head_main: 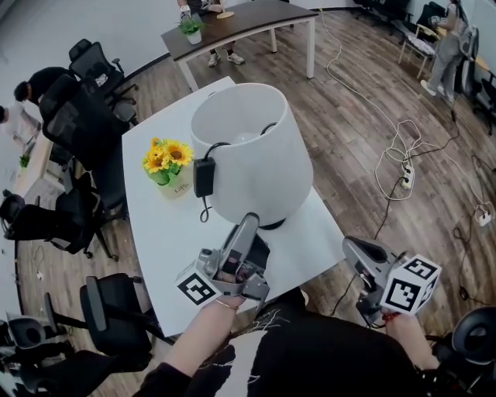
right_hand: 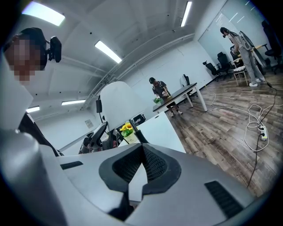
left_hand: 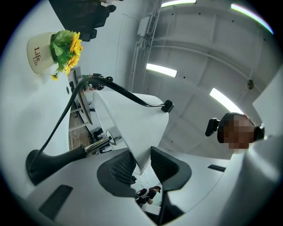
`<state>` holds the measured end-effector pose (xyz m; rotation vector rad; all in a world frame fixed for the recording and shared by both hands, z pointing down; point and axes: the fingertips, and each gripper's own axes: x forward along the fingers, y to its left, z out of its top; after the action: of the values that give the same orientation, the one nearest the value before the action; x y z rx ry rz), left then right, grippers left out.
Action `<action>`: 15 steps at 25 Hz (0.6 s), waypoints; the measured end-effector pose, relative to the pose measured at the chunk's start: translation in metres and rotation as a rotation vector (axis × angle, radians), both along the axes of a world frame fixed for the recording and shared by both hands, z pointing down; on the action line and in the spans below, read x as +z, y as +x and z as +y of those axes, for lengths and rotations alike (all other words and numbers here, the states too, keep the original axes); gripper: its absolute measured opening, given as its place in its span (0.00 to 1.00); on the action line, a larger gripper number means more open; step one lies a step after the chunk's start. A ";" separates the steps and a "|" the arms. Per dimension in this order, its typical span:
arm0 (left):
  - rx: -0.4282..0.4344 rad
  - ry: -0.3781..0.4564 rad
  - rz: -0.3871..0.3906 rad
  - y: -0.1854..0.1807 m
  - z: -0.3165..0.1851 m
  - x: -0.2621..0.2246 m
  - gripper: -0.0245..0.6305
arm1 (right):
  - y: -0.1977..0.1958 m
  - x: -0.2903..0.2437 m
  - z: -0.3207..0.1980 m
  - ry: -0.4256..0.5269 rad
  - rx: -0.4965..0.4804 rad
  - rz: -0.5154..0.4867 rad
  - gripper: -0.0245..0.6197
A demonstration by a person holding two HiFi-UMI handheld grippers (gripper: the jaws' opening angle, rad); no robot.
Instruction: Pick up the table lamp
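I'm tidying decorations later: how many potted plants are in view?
2. A sunflower pot stands on the white table beside the lamp; a small green plant sits on the dark table behind. Others may be hidden.

- The left gripper (head_main: 249,223) points forward and tilts upward, its jaws closed on the lower rim of the lampshade (head_main: 256,163).
- In the left gripper view its dark pads (left_hand: 120,170) press that rim from both sides.
- The left hand (head_main: 225,304) wraps the handle, with the bare left forearm (head_main: 198,341) reaching forward.
- The right gripper (head_main: 351,247) is held out to the right, angled slightly down.
- Its jaws are closed together with nothing between them.
- The right hand (head_main: 397,318) grips its handle.
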<state>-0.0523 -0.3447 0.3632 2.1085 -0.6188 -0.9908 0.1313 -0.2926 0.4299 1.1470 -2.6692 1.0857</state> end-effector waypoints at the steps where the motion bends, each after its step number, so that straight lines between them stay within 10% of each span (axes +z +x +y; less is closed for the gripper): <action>1: -0.001 -0.001 0.002 -0.001 -0.002 0.000 0.21 | -0.001 0.000 -0.002 -0.001 -0.001 -0.001 0.05; 15: -0.014 -0.052 0.078 -0.006 -0.037 -0.020 0.17 | -0.022 0.008 -0.029 -0.011 -0.045 -0.008 0.05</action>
<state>-0.0586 -0.3821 0.3430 2.0123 -0.6144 -1.0485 0.1096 -0.3219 0.4376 1.0782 -2.6772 1.0993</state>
